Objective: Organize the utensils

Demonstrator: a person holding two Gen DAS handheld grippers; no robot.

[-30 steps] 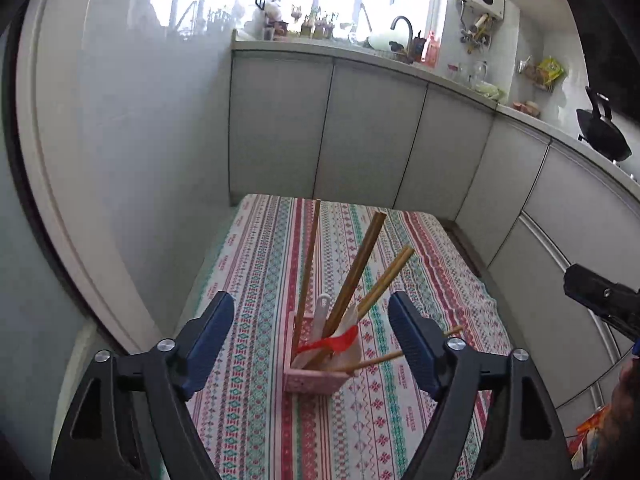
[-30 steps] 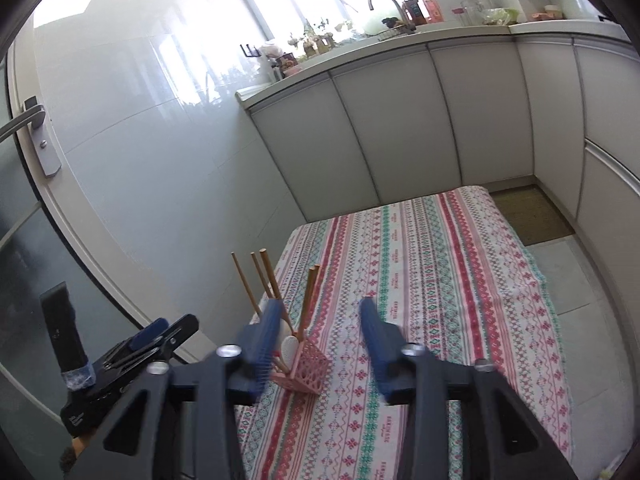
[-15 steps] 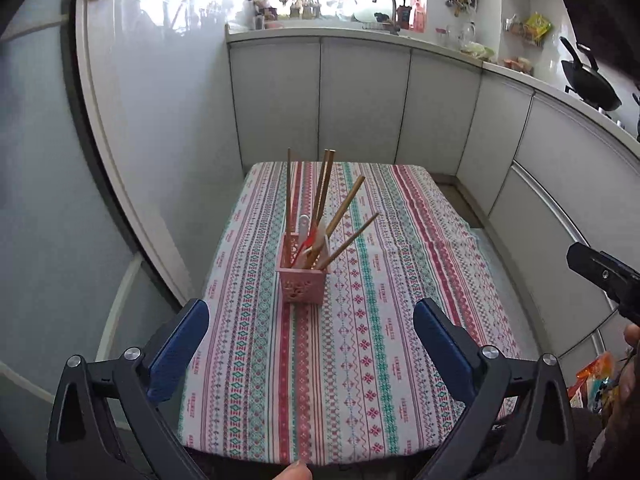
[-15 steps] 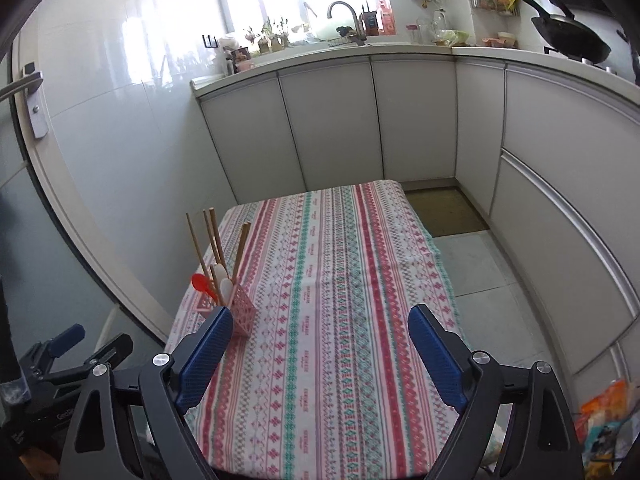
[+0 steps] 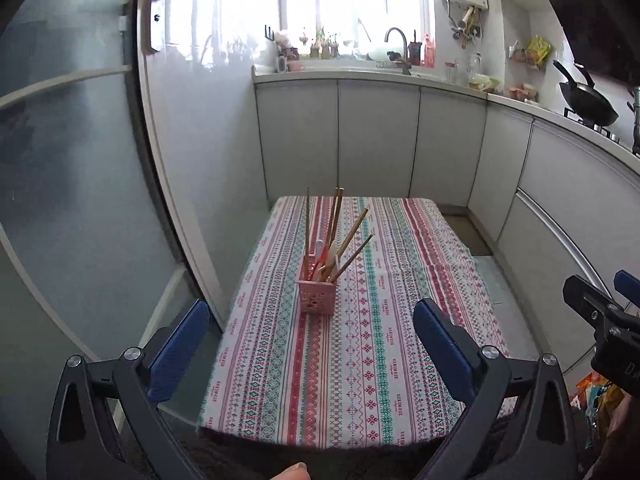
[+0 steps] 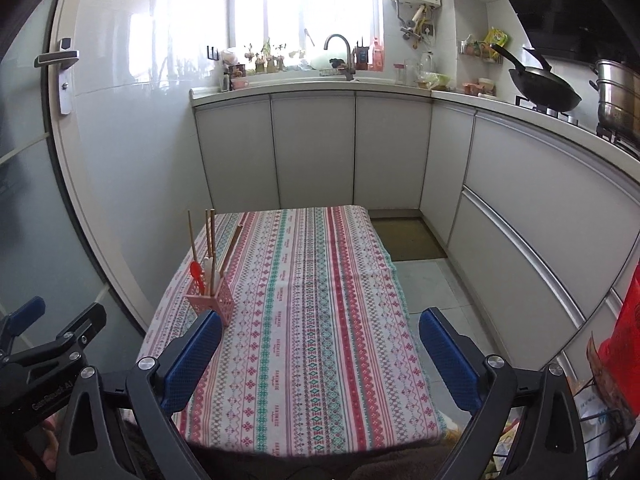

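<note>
Left claw (image 5: 310, 342): blue-padded fingers (image 5: 178, 348) standing wide apart, gripping nothing, hovering above the near edge of the tabletop (image 5: 400, 360). Right claw (image 6: 320, 354): likewise spread wide and carrying nothing, hanging over the near end of the same tabletop, its left finger (image 6: 192, 360) showing just in front of the holder in that view. Striped patterned tablecloth (image 6: 320, 300): covering the whole tabletop. Pink perforated utensil holder (image 5: 316, 296): sitting upright on the cloth toward the left side, well apart from both claws. Contents, all resting inside the holder: wooden chopsticks (image 5: 352, 240) leaning at varied angles, a red spoon (image 6: 196, 271) and a white spoon (image 6: 209, 266) standing with their heads up. Beyond the tabletop: grey kitchen cabinets (image 6: 312, 152) running along the back and right walls, a sink faucet (image 6: 338, 46) rising under the window, a black wok (image 6: 544, 90) sitting on the stove at right.
</note>
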